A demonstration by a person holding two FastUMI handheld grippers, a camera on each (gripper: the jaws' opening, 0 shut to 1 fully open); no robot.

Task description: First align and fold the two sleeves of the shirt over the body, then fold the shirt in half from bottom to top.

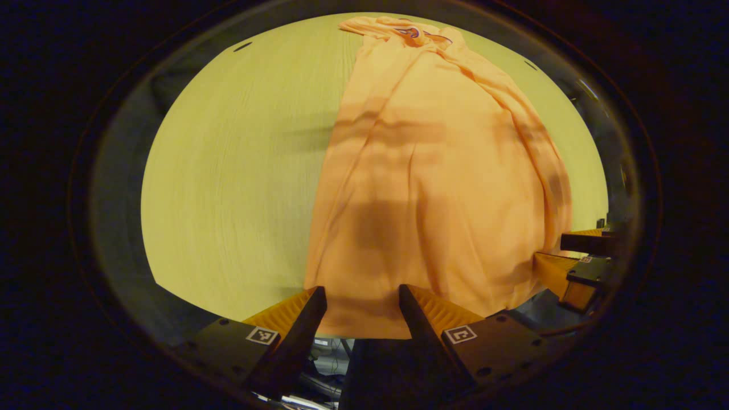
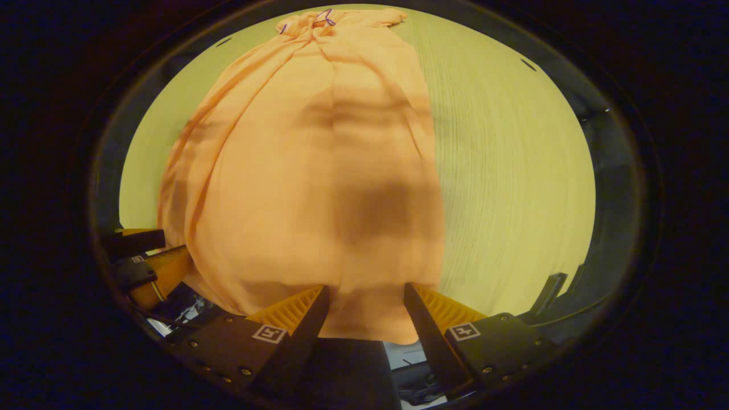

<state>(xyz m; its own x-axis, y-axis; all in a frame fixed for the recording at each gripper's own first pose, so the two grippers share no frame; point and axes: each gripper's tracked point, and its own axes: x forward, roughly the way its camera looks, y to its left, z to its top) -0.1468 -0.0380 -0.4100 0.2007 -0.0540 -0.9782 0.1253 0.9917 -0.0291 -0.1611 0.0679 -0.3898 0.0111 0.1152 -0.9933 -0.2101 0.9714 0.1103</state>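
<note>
An orange shirt (image 1: 433,171) lies lengthwise on the pale wooden table (image 1: 239,171), collar (image 1: 413,31) at the far end, sleeves folded in over the body. Its bottom hem hangs over the table's near edge. My left gripper (image 1: 361,293) is open at the hem's left part, with cloth lying between its spread fingers. In the right gripper view the shirt (image 2: 319,171) runs away from me, and my right gripper (image 2: 364,293) is open at the hem's right part, cloth between its fingers too. The right gripper (image 1: 586,256) also appears at the left gripper view's right edge, and the left gripper (image 2: 136,256) at the right gripper view's left edge.
Bare table top (image 2: 512,171) stretches on both sides of the shirt. The table's near edge runs just under both grippers, with dark floor and some clutter (image 1: 330,347) below it. Dark booth surroundings ring the table.
</note>
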